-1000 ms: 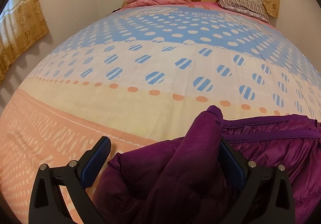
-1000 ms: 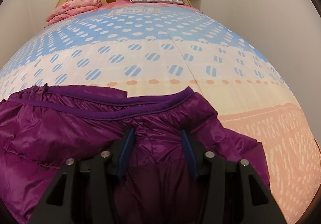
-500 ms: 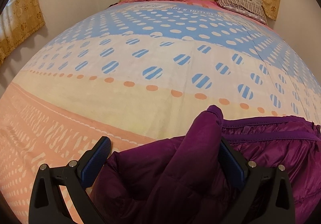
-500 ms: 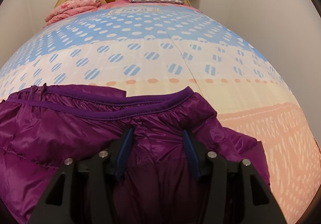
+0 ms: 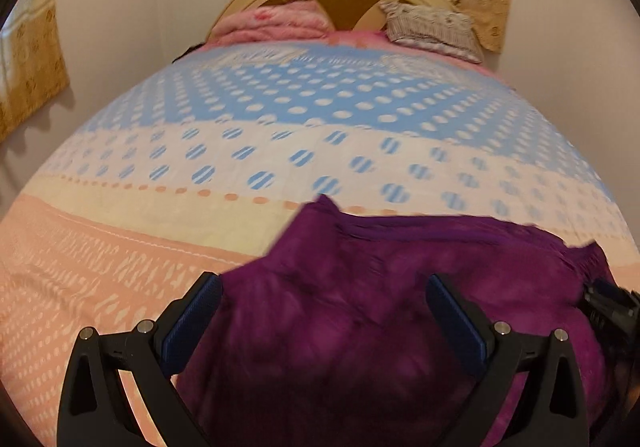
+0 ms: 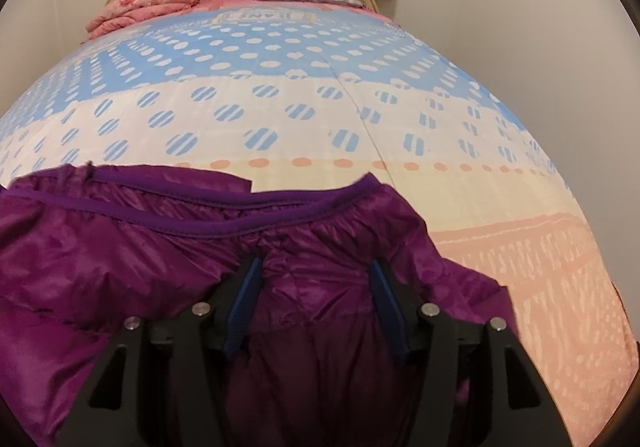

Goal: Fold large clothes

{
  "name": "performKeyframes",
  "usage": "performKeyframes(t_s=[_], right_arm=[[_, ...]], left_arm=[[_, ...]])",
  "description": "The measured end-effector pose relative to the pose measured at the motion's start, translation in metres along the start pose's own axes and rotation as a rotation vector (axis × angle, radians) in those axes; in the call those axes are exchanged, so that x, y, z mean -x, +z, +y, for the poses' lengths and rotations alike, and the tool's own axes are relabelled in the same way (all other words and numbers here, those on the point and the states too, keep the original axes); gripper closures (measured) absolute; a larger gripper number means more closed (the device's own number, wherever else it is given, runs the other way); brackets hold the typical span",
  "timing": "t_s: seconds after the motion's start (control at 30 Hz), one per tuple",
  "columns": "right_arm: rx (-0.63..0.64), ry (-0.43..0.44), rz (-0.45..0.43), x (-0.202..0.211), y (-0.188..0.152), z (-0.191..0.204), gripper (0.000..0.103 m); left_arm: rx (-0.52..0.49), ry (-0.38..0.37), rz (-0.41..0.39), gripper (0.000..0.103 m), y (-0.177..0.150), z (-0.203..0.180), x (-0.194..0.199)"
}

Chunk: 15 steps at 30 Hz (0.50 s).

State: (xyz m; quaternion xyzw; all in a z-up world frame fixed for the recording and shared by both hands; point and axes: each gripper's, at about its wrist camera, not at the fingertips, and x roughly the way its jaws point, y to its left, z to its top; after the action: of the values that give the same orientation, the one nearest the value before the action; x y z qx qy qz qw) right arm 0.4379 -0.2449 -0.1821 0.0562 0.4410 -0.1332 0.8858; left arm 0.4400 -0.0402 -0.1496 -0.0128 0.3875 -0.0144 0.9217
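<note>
On the bed, left wrist view: the purple jacket (image 5: 380, 307) fills the low part of the picture, from 4 to 7 o'clock, on the dotted bedspread (image 5: 280, 151).
Left gripper (image 5: 320, 315): its jaws stand wide, and the jacket lies between and under them. The picture is blurry, so I cannot tell if a pad touches the cloth, but nothing looks pinched.
Far end: a pink blanket (image 5: 276, 19) at 12 o'clock and a striped pillow (image 5: 432, 29) at 1 o'clock sit by the headboard.
Edge at 3 o'clock: the tip of the right gripper (image 5: 610, 301) peeks in beside the jacket.

Right wrist view, jacket (image 6: 160, 247): it lies from 9 o'clock across to 4 o'clock, with its dark trimmed edge (image 6: 240, 223) running side to side just ahead of the jaws.
Right gripper (image 6: 316, 299): its jaws are opening, with a puffy fold of the jacket between them. The pads look like they are letting go.

Long way of the jacket: side to side, from one gripper to the other.
Which way it lies: right under and ahead of both grippers, toward 12 o'clock.
Nearer hand: the right one sits deeper in the cloth, I think.
</note>
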Motion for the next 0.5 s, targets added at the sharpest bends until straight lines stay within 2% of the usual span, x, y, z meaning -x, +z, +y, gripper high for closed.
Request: performKeyframes(t_s=[0.03,0.07,0.17,0.23,0.3,0.37,0.5], right_arm=[[-0.050,0.059,-0.016,0.012,0.001,0.002,0.043],[-0.037,0.076,-0.043,0.025,0.002,0.014,0.042],[0.083,0.096,-0.116,0.041,-0.004,0.051,0.034],[0.118,0.095,-0.092,0.028,-0.014,0.064,0.034],[0.100,0.117,-0.061,0.013,-0.023,0.063,0.034],[0.087,0.118,-0.072,0.009,-0.027,0.060,0.030],[0.093,0.112,-0.057,0.001,-0.028,0.060,0.027]], left_arm=[[-0.010,-0.005,-0.009,0.001,-0.003,-0.004,0.003],[-0.025,0.009,-0.021,0.001,-0.006,-0.010,0.005],[-0.058,0.075,-0.017,0.001,-0.014,-0.018,-0.006],[-0.044,0.075,0.021,0.001,-0.018,-0.016,-0.017],[-0.022,0.066,0.038,0.001,-0.023,-0.011,-0.026],[-0.002,0.044,0.051,0.001,-0.026,-0.009,-0.030],[-0.004,0.056,0.057,0.001,-0.030,-0.012,-0.034]])
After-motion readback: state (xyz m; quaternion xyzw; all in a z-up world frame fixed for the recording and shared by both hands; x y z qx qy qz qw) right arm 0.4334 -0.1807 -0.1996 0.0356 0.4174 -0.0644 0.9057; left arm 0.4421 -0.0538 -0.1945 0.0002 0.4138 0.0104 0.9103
